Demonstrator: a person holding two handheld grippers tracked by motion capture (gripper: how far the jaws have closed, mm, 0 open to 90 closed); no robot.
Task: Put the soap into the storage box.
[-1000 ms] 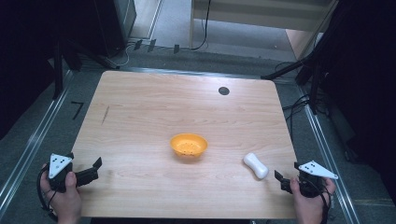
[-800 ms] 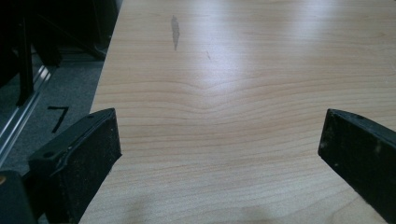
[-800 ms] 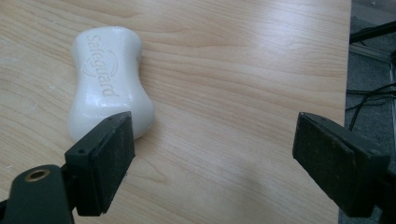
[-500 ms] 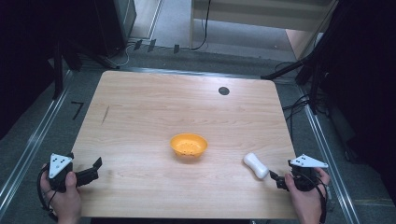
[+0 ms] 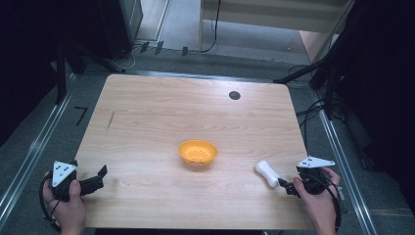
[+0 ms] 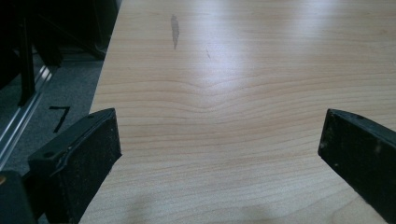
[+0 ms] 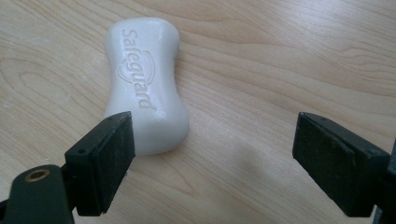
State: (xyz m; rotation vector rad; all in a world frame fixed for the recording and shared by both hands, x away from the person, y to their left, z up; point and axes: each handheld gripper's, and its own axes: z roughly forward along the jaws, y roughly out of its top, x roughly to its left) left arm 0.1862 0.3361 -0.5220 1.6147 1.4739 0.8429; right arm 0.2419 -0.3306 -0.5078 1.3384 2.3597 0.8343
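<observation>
A white bar of soap (image 5: 267, 173) lies flat on the wooden table (image 5: 195, 112) near its front right. The right gripper view shows the soap (image 7: 142, 84) with raised lettering, just ahead of the left jaw. My right gripper (image 5: 286, 186) hovers right behind the soap, open, with bare wood between its jaws (image 7: 212, 154). An orange perforated bowl (image 5: 197, 152) sits at the table's middle. My left gripper (image 5: 100, 175) rests open at the front left edge, over bare wood (image 6: 219, 140).
A small black round spot (image 5: 234, 95) marks the table's far right part. A dark streak (image 5: 110, 120) shows on the wood at the far left. Metal rails, cables and dark stands surround the table on the floor.
My right gripper has slid left and slightly up, closing in on the near end of the soap. The left gripper, the bowl and the soap have stayed put.
</observation>
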